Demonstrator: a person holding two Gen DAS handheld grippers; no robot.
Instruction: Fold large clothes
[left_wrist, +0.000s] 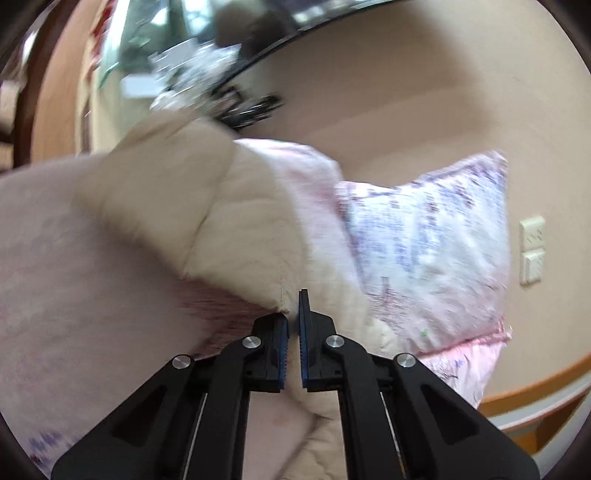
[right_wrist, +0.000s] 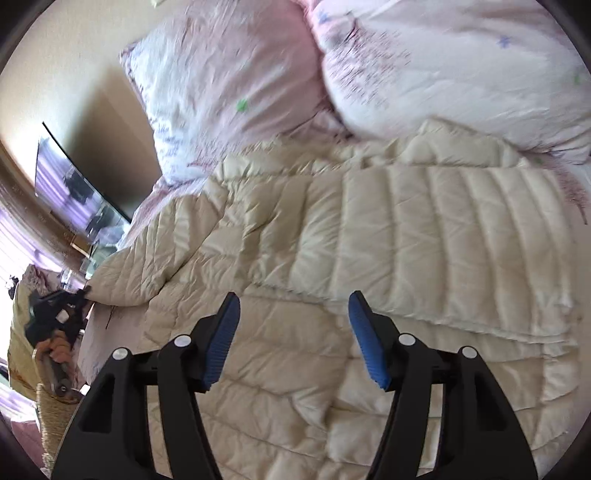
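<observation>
A cream quilted puffer jacket (right_wrist: 369, 240) lies spread on a bed. In the right wrist view my right gripper (right_wrist: 293, 306) hovers just above its middle, jaws wide open and empty. My left gripper (left_wrist: 293, 314) is shut on a fold of the jacket's sleeve (left_wrist: 221, 221); cream fabric sits between its blue pads. The left gripper also shows at the far left of the right wrist view (right_wrist: 79, 295), pinching the sleeve end.
Pink-and-white patterned pillows (right_wrist: 229, 96) and a duvet (right_wrist: 461, 66) lie past the jacket. A beige wall with a wall switch (left_wrist: 532, 251) and a mirror (left_wrist: 177, 48) stand behind the bed. A wall TV (right_wrist: 74, 184) hangs at left.
</observation>
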